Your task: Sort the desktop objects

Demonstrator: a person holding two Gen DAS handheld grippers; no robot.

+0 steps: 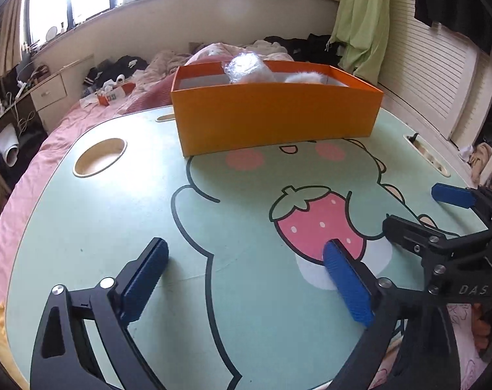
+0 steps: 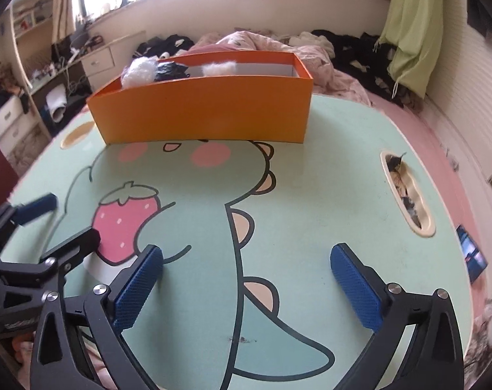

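Observation:
An orange box (image 1: pixel 278 113) stands at the far side of the green cartoon-print lap table (image 1: pixel 83 227). In it lie a clear plastic-wrapped bundle (image 1: pixel 246 68), a white fluffy item (image 1: pixel 306 78) and, in the right wrist view, a black item (image 2: pixel 171 70). My left gripper (image 1: pixel 246 247) is open low over the table's near part, with only bare tabletop between its blue pads (image 1: pixel 141 279). My right gripper (image 2: pixel 247 253) is open too, just to the right of it, also with nothing between its pads. Each gripper shows at the edge of the other's view: right gripper (image 1: pixel 411 206), left gripper (image 2: pixel 75 217).
The table has a round cup hole (image 1: pixel 99 157) at the far left and a long slot (image 2: pixel 406 191) with small bits in it at the right. A blue phone-like object (image 2: pixel 473 253) lies off the table's right edge. A pink bed with heaped clothes surrounds the table.

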